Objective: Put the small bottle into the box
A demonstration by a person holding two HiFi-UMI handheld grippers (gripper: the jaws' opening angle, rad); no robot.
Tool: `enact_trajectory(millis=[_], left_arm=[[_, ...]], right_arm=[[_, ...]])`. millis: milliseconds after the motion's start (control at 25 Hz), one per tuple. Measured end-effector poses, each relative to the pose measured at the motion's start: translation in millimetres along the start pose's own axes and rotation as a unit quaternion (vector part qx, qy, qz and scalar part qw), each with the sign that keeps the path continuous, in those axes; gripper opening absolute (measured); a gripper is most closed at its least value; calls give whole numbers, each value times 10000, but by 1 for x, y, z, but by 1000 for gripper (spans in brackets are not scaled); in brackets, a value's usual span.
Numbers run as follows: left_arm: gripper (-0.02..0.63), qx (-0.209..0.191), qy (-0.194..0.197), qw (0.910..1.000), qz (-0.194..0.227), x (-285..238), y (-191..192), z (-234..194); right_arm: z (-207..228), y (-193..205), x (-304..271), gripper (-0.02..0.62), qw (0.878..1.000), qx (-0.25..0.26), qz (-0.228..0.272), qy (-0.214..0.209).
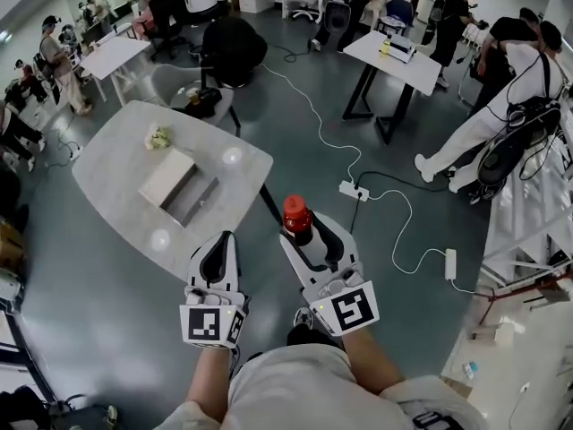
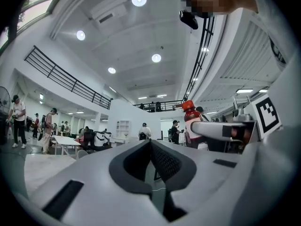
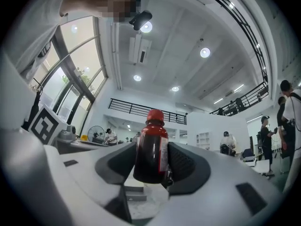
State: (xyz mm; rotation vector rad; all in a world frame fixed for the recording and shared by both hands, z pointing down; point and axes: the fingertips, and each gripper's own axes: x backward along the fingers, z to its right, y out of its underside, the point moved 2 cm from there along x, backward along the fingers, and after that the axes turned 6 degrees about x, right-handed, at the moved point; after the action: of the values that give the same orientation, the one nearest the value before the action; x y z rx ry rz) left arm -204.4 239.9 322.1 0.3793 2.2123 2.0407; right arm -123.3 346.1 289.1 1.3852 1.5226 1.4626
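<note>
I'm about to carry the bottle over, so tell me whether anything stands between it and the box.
Nothing visible does. The right gripper holds the small bottle just off the table; its top from there to the box is bare. The shut left gripper hangs nearer the person.

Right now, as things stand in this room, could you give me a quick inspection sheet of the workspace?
Surface: grey table, ahead of the person.
Job's things: open box on the table; small bottle, red cap, upright in the right gripper.
Clutter: small pale bunch beside the box.
Grippers: right gripper shut on the small bottle; left gripper shut, empty.
Cables: white cable across the floor to a power strip.
Surroundings: people, other tables.
</note>
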Motion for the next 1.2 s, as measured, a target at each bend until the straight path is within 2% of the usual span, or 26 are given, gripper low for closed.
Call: enact_trajectory(millis=[120,280,520,800,1000,1200], left_arm=[[23,-79,-57,9999,-40,-35,9,0],[23,90,-233,9996,-118,-71,23,-8],[23,115,-554,9980,-279,-110,38,-43],[23,281,-784,9961,-300,-174,54,-109],[23,345,-770,9958,-368,-233,52,-162],[23,428,-866,9945,-397,-273,49,-223]], right_arm=[[25,17,-15,222,9998,-30,-87,-192],[54,39,-43,222,9990,-90,-99,-418],[70,74,-92,222,9965,-253,-268,-753],[87,113,-174,222,9938,-354,-333,-1002],[99,122,-251,222,9920,-293,-227,-1203],[91,140,-331,222,9872,-268,-234,-1558]])
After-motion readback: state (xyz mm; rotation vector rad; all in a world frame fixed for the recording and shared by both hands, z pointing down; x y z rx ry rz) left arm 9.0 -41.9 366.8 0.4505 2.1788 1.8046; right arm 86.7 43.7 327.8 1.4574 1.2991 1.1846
